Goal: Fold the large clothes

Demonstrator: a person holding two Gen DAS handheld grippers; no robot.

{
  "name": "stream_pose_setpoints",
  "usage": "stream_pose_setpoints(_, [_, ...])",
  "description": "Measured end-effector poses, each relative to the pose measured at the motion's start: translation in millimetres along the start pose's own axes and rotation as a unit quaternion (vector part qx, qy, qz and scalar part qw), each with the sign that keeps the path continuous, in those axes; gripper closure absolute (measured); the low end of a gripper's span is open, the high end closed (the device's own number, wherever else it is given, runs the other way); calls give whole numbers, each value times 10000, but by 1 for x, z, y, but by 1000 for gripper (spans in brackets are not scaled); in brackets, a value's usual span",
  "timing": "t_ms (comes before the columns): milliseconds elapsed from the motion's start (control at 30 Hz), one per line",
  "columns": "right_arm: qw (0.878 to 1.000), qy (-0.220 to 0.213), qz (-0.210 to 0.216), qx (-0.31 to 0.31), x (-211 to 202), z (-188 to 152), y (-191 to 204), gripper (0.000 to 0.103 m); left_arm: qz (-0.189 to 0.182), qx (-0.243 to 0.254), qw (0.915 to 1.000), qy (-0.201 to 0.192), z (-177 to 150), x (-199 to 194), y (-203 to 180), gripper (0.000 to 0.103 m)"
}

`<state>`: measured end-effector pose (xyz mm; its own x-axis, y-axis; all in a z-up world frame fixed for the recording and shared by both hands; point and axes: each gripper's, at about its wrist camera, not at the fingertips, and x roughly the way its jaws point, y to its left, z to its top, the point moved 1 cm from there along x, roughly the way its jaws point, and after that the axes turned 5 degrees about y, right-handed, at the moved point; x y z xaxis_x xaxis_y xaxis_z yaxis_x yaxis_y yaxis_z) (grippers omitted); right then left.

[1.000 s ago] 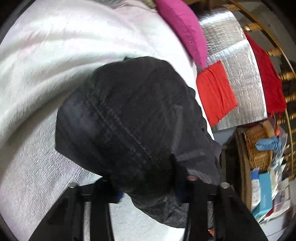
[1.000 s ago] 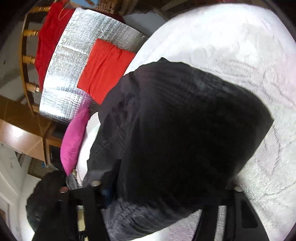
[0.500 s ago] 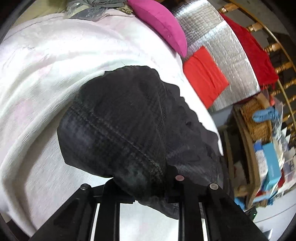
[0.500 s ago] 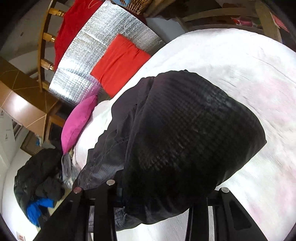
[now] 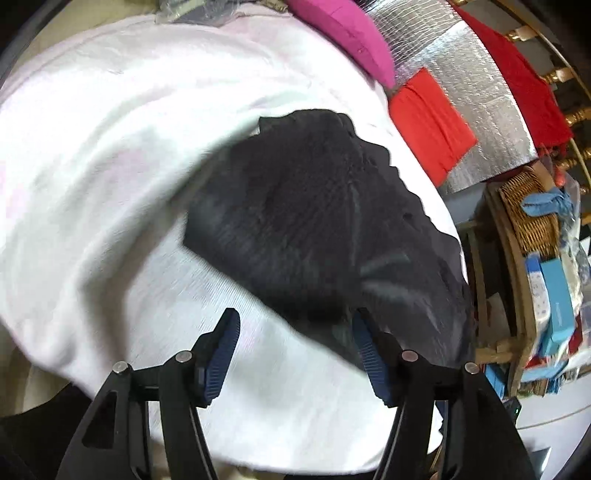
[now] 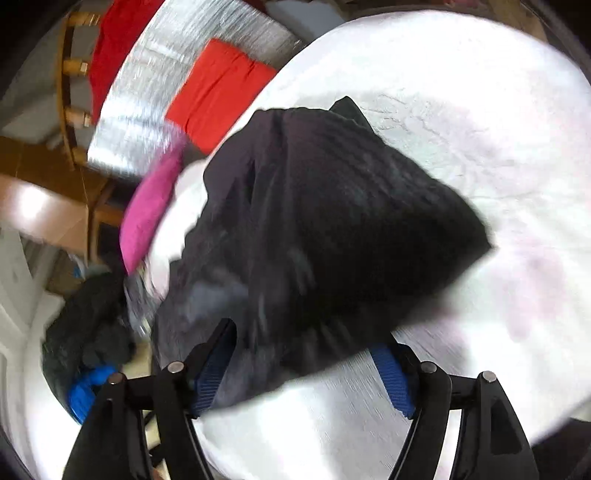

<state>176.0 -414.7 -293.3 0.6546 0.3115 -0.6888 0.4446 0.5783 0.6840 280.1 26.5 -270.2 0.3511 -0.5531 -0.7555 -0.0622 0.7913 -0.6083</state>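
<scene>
Dark garment released on the white bed cover

The black garment point(image 5: 306, 221) lay bunched on the white bed cover point(image 5: 110, 147) towards the edge by the pink cushion point(image 5: 343, 33) — ahead of both grippers. Left gripper point(image 5: 293, 339) was opening, cloth just beside its right pad, unpinched. Right gripper point(image 6: 306, 354) was opening too (the hem draped between its pads, unclamped) — seemingly nearer.

Bedroom: white bed point(image 5: 110, 147), pink pillow point(image 5: 343, 33).

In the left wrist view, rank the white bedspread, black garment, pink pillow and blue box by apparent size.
1. white bedspread
2. black garment
3. pink pillow, cut off by the frame
4. blue box, farther away, so true size is unsure
</scene>
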Motion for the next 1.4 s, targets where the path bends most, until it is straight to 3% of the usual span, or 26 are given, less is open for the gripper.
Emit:
stream_pose_setpoints(133, [9965, 456, -210, -671, -34, -9, 8, 27, 301, 470, 9978, -368, -2, -42, -17, 38])
stream_pose_setpoints(200, [9935, 381, -268, -1041, -52, -5, 20, 27, 596, 793, 9920, -780, 10, -62, -32, 26])
stream_pose_setpoints(267, [9903, 123, -186, -1370, -67, 8, 38, 27, 802, 1023, 9852, -1113, 31, -68, -49, 22])
stream_pose_setpoints(400, [9813, -332, -476, -1833, -57, 52, 69, 26, 1114, 1241, 9786, -1206, 79, -42, -78, 20])
stream_pose_setpoints(500, [9763, -429, -832, -1950, -25, 97, 86, 26, 1623, 1336, 9715, -1099, 120, -3, -83, 20])
stream_pose_setpoints(633, [9697, -535, -1282, -2008, 26, 158, 102, 26, 1968, 870, 9718, -965, 173, 32, -66, 20])
stream_pose_setpoints(767, [9723, -391, -1435, -1801, 72, 212, 100, 26, 1566, 413, 9844, -683, 203, 62, -52, 20])
stream_pose_setpoints(900, [9775, 256, -1296, -1642, 113, 249, 91, 26, 1143, 299, 9930, -85, 208, 94, -47, 20])
stream_pose_setpoints(967, [9741, 662, -1294, -1732, 127, 251, 88, 26, 868, 202, 9960, 97, 205, 101, -48, 20])
stream_pose_setpoints(1033, [9679, 864, -1216, -2023, 131, 243, 91, 29, 888, 269, 9957, 82, 200, 103, -51, 20])
stream_pose_setpoints(1067, [9638, 764, -1263, -2221, 128, 238, 94, 47, 964, 348, 9947, 37, 198, 105, -54, 28])
stream_pose_setpoints(1100, [9558, 663, -1436, -2480, 125, 233, 99, 74, 1042, 419, 9937, 6, 196, 105, -57, 44])
stream_pose_setpoints(1167, [9391, 522, -1922, -2802, 122, 224, 105, 88, 1043, 464, 9935, -38, 194, 107, -60, 54])
stream_pose_setpoints(1300, [9300, 63, -2148, -2980, 106, 215, 121, 91, 993, 691, 9920, -366, 188, 98, -74, 77])
stream_pose_setpoints(1400, [9263, -516, -2267, -2966, 87, 218, 129, 94, 747, 829, 9914, -688, 188, 85, -85, 79])
